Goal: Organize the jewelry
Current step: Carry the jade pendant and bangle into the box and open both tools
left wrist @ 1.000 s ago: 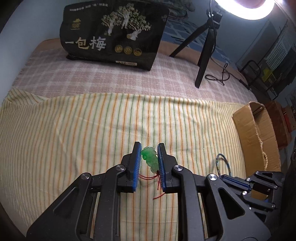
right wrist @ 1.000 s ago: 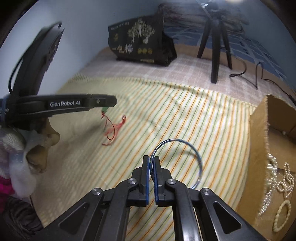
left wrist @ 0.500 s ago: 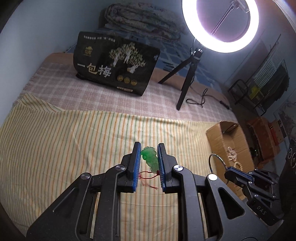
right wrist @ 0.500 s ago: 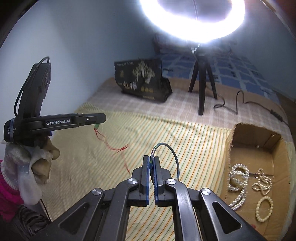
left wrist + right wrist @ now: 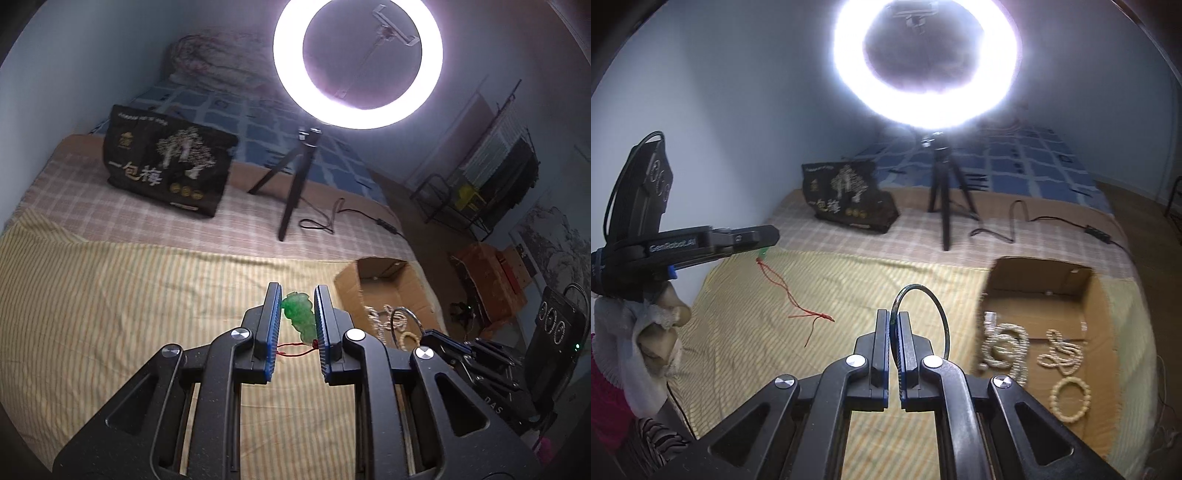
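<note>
The bed (image 5: 110, 206), under a striped cloth (image 5: 110, 314), fills most of both views. The landmark for places is the cardboard box (image 5: 1082, 291), which lies open on the cloth. Behind the box, further up the bed, stand a ring light (image 5: 358, 62) on a tripod (image 5: 945, 192) and a black bag (image 5: 166, 166).

In the box, pearl strands (image 5: 1004, 347) lie heaped at its near side, with a beaded bracelet (image 5: 1069, 400) closer to the camera. So some of the jewelry appears to be put away already.

Two pieces are in the air and not yet in the box. The left gripper (image 5: 295, 314) is narrowed onto a green pendant (image 5: 299, 314), the pads touching it on either side. Its red cord (image 5: 790, 291) hangs toward the cloth, well to the left of the box as the right wrist view shows it. The right gripper (image 5: 894, 332) is clamped tight on a thin bangle (image 5: 934, 299), whose hoop stands up just left of the box's near corner.

As a judgement, the task is well along: no loose jewelry shows on the cloth, and what is left is to carry these two pieces over the box and let go. The bangle is nearer to it than the pendant. The trailing cord could snag on the box rim.
</note>
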